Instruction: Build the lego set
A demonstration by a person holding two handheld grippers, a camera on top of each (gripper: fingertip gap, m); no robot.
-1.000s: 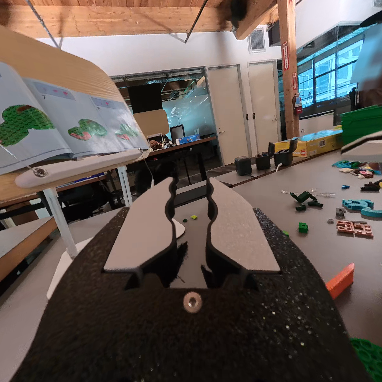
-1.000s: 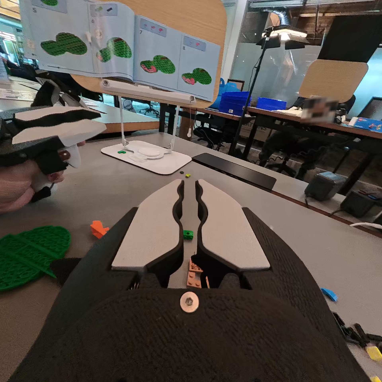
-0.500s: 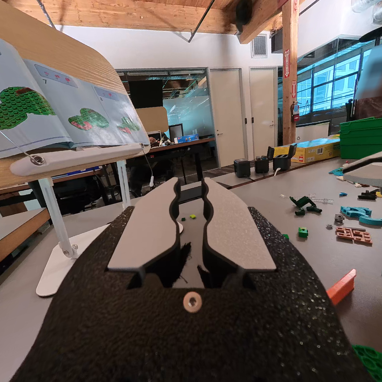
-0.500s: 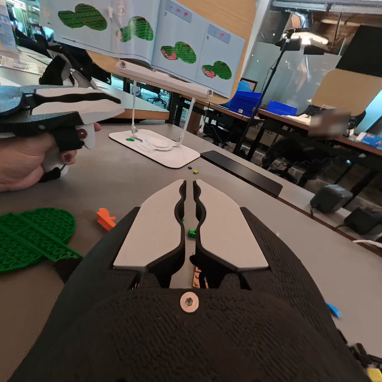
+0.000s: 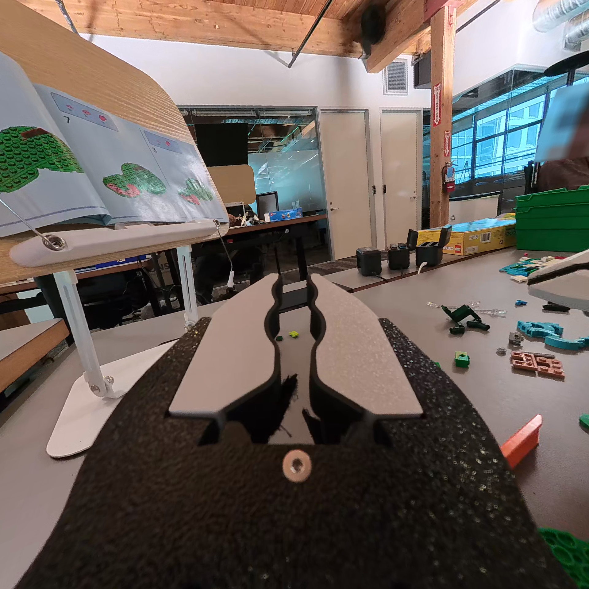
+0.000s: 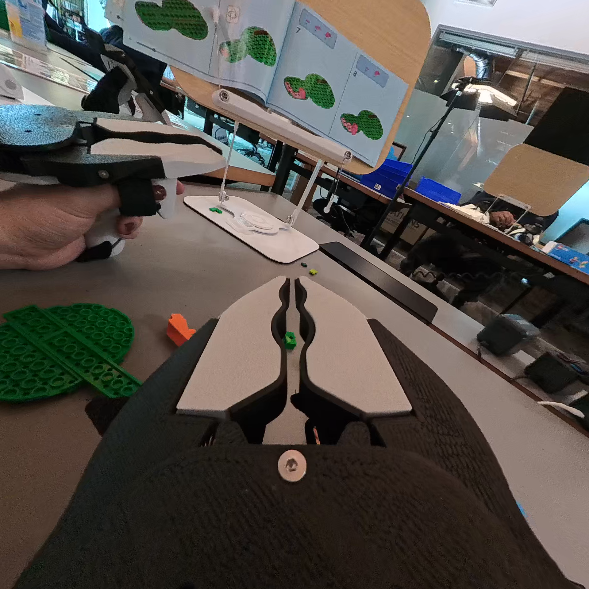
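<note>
The right tongs hang low over the grey table, their tips drawn almost together with only a thin slit between, gripping nothing; a small green brick lies on the table below the gap. The left tongs, held in a hand, stand slightly apart and empty. The green baseplate lies upside down toward the table's left side, an orange piece just beside it. The instruction booklet rests open on its stand near the far edge.
</note>
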